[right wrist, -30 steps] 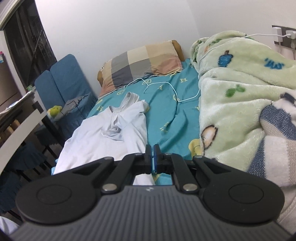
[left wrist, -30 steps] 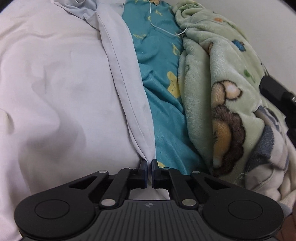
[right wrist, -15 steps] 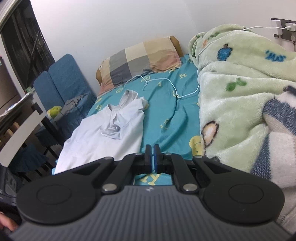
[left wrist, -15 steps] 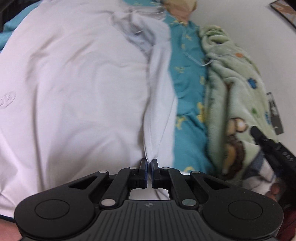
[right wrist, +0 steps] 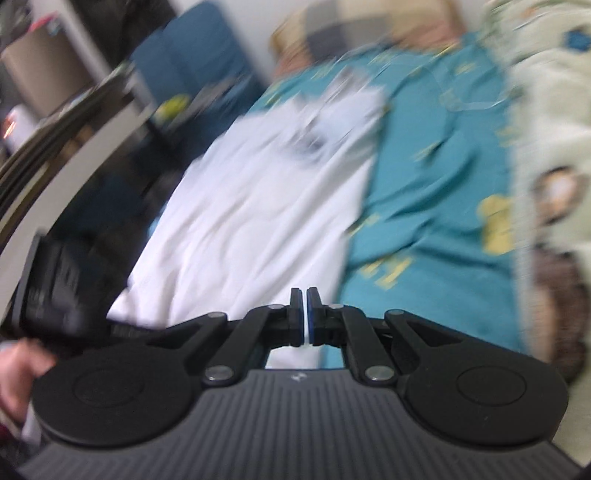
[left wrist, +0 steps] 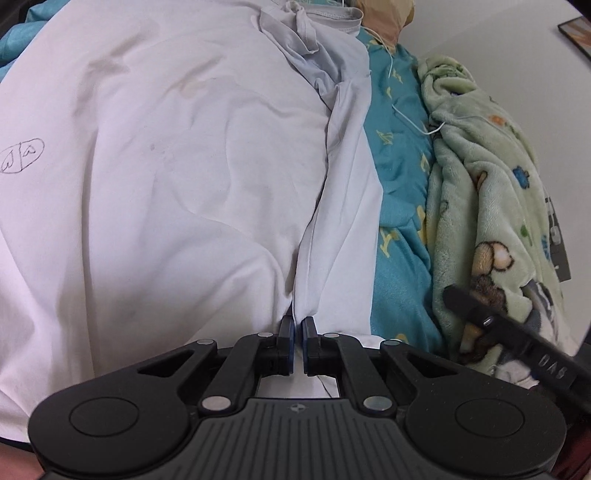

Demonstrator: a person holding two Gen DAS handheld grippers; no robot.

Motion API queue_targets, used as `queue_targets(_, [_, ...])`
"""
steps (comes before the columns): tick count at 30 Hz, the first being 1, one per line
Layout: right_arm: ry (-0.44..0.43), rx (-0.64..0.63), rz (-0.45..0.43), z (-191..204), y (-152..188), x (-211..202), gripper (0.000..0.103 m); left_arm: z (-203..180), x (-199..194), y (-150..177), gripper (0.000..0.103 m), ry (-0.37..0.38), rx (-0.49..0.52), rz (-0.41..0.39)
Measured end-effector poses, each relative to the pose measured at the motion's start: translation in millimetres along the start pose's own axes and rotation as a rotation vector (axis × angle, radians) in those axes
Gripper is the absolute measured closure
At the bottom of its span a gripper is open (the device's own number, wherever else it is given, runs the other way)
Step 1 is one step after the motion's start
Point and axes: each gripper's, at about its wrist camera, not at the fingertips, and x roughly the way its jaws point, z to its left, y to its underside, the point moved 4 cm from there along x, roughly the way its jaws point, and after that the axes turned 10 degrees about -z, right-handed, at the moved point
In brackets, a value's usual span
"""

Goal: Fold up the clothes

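A white hooded top (left wrist: 177, 177) lies spread on the teal bed sheet (left wrist: 399, 229), hood at the far end. My left gripper (left wrist: 296, 325) is shut on the top's near hem, beside a long fold that runs away from the jaws. In the blurred right wrist view the same top (right wrist: 266, 206) lies ahead and left. My right gripper (right wrist: 305, 295) is shut, hovers over the top's near right corner, and holds nothing that I can see. Its black body (left wrist: 517, 339) shows at the right of the left wrist view.
A pale green fleece blanket (left wrist: 487, 192) with bear prints is heaped along the right of the bed. A white cable (left wrist: 410, 118) lies on the sheet. A checked pillow (right wrist: 369, 26) sits at the head. A blue chair (right wrist: 192, 70) and a desk (right wrist: 74, 122) stand left of the bed.
My left gripper has pulled back with the hem, so more of the top shows. My right gripper has swung quickly down and left toward the top's near corner.
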Motion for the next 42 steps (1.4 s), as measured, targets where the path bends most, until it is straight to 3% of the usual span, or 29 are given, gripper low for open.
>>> queue_targets(2, [-0.051,-0.021,0.083,6.6,4.4,11.8,0.096,0.7,-2.2,1.9,0.098,0.018,-0.010,-0.012])
queue_targets(4, [-0.070,-0.054,0.149,12.4,9.1,20.5,0.086,1.4,-5.3,5.0,0.098,0.039,-0.021,-0.024])
queue_targets(6, [-0.090,-0.102,0.194,20.2,14.1,24.3,0.047,2.8,-10.6,6.8,0.096,0.059,-0.031,-0.037])
queue_targets(7, [-0.098,-0.126,0.215,23.9,16.4,26.1,0.042,3.7,-14.2,6.9,0.094,0.072,-0.041,-0.043])
queue_targets(9, [-0.087,-0.174,0.239,27.0,18.1,28.1,0.041,5.4,-21.3,7.2,0.084,0.099,-0.061,-0.054])
queue_targets(14, [-0.023,-0.247,0.355,23.1,30.0,43.0,0.041,14.7,-45.7,2.0,0.080,0.133,-0.091,-0.118])
queue_targets(17, [-0.018,-0.318,0.442,29.3,41.6,51.1,0.042,19.5,-56.8,-7.2,0.078,0.135,-0.101,-0.161])
queue_targets(19, [-0.032,-0.370,0.473,37.5,47.3,46.4,0.066,23.8,-66.3,-13.6,0.078,0.138,-0.114,-0.193])
queue_targets(20, [-0.040,-0.396,0.484,42.0,49.7,42.5,0.087,29.2,-75.0,-19.0,0.078,0.139,-0.127,-0.219])
queue_targets(21, [-0.048,-0.421,0.488,47.5,51.4,37.2,0.093,34.8,-83.8,-24.4,0.077,0.139,-0.140,-0.245])
queue_targets(26, [-0.106,-0.498,0.541,74.9,70.2,24.6,0.097,62.8,-128.1,-51.5,0.071,0.143,-0.207,-0.375])
queue_targets(29, [-0.103,-0.531,0.581,81.3,83.8,32.9,0.097,95.6,-144.8,-74.4,0.071,0.142,-0.356,-0.432])
queue_targets(32, [-0.139,-0.488,0.576,86.1,77.6,30.2,0.097,125.6,-153.4,-98.6,0.070,0.146,-0.501,-0.485])
queue_targets(34, [-0.188,-0.425,0.518,88.2,63.8,20.1,0.095,139.1,-153.7,-117.9,0.065,0.167,-0.572,-0.512])
queue_targets(38, [-0.261,-0.294,0.395,86.0,31.7,8.9,0.091,160.4,-140.4,-160.8,0.061,0.141,-0.622,-0.565])
queue_targets(40, [-0.262,-0.260,0.326,80.0,18.4,17.7,0.067,172.7,-126.2,-184.3,0.061,0.112,-0.634,-0.574])
queue_targets(41, [-0.262,-0.244,0.292,77.0,11.6,22.5,0.049,179.2,-116.8,-193.9,0.061,0.099,-0.642,-0.572])
queue_targets(42, [-0.257,-0.227,0.258,74.1,4.1,33.1,0.044,185.6,-107.4,-203.5,0.060,0.086,-0.650,-0.569])
